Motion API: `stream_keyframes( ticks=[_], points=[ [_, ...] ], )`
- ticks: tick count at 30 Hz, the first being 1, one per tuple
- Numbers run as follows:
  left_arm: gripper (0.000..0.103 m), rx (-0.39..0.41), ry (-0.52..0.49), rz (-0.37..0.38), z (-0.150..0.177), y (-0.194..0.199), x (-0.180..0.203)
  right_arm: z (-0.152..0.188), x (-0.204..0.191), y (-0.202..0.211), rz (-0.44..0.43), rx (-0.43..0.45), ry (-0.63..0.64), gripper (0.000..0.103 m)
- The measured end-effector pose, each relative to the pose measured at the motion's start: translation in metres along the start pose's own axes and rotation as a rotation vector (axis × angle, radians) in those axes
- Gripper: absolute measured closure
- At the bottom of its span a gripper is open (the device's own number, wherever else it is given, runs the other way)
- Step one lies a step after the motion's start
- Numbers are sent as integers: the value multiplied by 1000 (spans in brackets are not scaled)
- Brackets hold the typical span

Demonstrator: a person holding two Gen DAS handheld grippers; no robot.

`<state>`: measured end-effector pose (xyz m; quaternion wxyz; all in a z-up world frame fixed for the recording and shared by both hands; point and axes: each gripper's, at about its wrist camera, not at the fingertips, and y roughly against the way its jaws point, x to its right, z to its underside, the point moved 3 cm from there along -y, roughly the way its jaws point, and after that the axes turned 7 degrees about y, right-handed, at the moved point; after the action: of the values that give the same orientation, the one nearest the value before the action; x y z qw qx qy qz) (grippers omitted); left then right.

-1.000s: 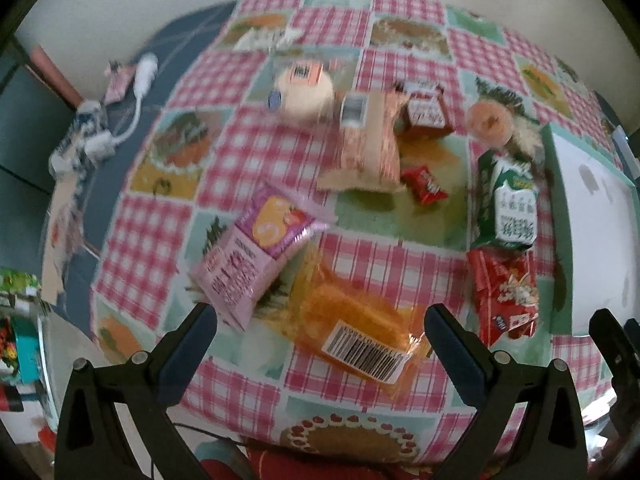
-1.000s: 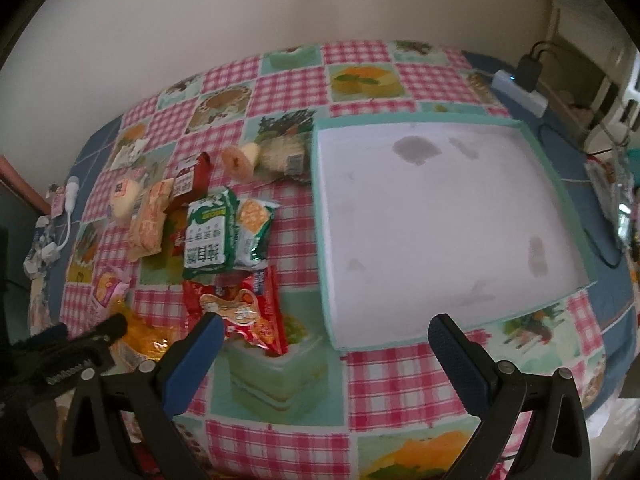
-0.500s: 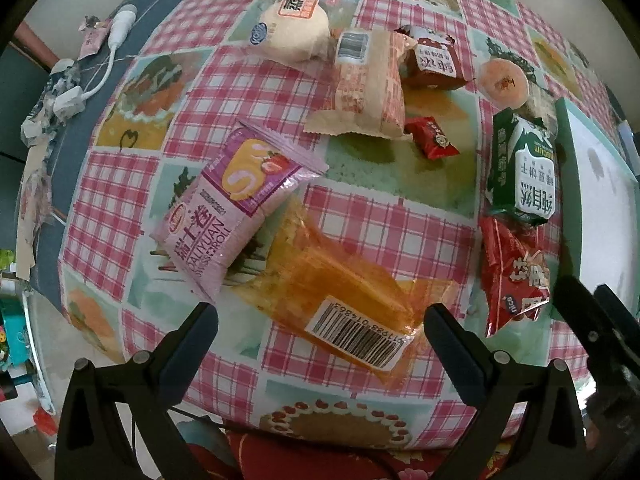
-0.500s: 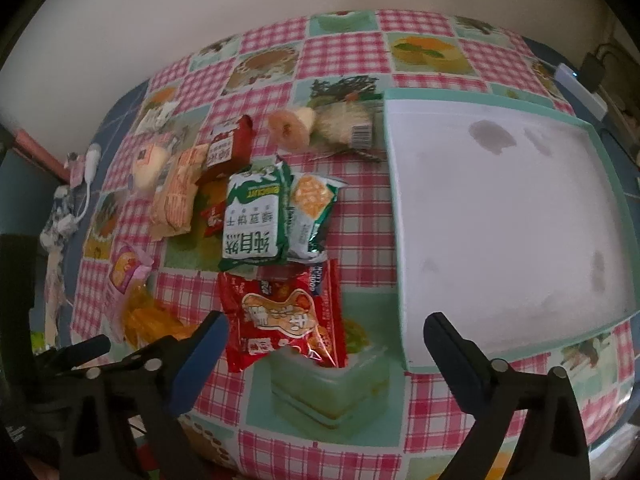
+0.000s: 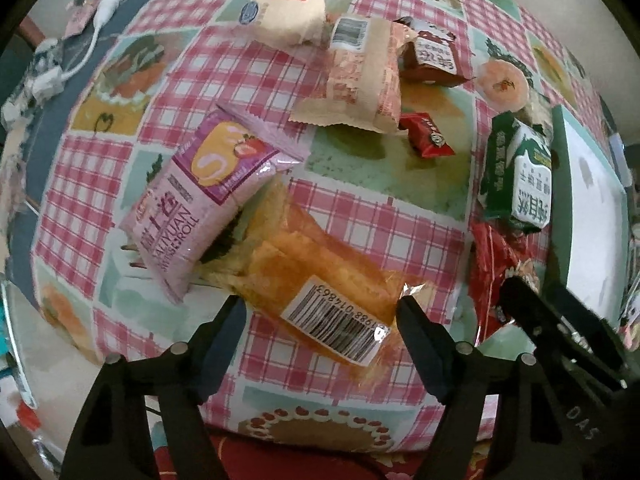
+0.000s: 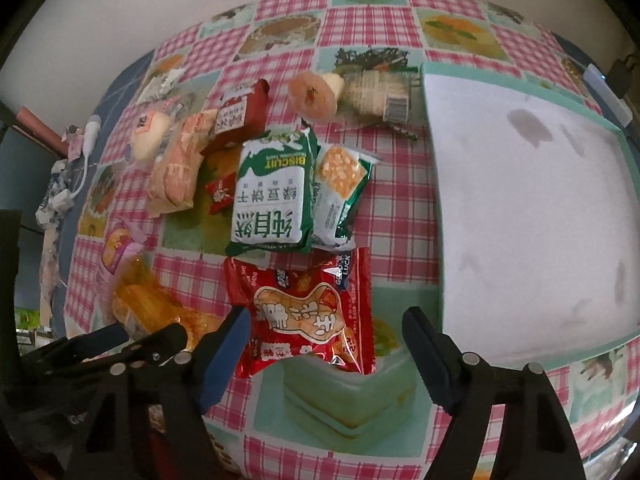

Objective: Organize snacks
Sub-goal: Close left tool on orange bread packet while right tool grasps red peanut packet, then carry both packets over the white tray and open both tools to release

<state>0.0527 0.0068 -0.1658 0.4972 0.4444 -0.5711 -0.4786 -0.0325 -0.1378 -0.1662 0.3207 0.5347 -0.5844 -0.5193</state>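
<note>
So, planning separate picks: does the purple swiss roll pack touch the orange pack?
Touching. Left wrist view: the purple swiss roll pack overlaps the orange pack's upper end.

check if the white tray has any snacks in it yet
Empty. The white tray shows only its stained bare floor; the snacks, like the red peanut packet, all lie outside on the checked tablecloth.

Snacks lay along the table's [image 6: 372,20] left half, with the tray [image 6: 432,184] at its right side. The peanut bag [image 6: 308,316] lay on a box [image 6: 348,400] near the front edge, the biscuit pack [image 6: 272,196] just behind it. The barcoded pack [image 5: 320,280] sat at the front, the roll pack [image 5: 200,200] overlapping its left end.
</note>
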Motion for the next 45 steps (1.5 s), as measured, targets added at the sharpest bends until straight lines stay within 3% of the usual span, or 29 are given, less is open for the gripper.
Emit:
stream_keyframes(
  ticks=[5, 9, 12, 19, 29, 38, 45],
  points=[
    [24, -25, 30, 31, -7, -21, -10, -2, 2, -11, -32, -27, -29, 25],
    [25, -22, 66, 60, -17, -42, -24, -2, 4, -18, -97, -45, -51, 36],
    [27, -12, 70, 58, -19, -48, -26, -3, 2, -17, -93, -37, -41, 44],
    [44, 24, 105, 93, -21, -40, -40, -1, -3, -10, -115, -22, -51, 46],
    [47, 116, 111, 83, -18, 1, -48, -3, 11, 25, -198, 71, -91, 47],
    [47, 197, 21, 90, -3, 52, 2, -9, 50, 55, -175, 188, -197, 47],
    [47, 207, -34, 92, -7, 50, 49, -15, 86, 70, -88, 251, -288, 47]
  ],
)
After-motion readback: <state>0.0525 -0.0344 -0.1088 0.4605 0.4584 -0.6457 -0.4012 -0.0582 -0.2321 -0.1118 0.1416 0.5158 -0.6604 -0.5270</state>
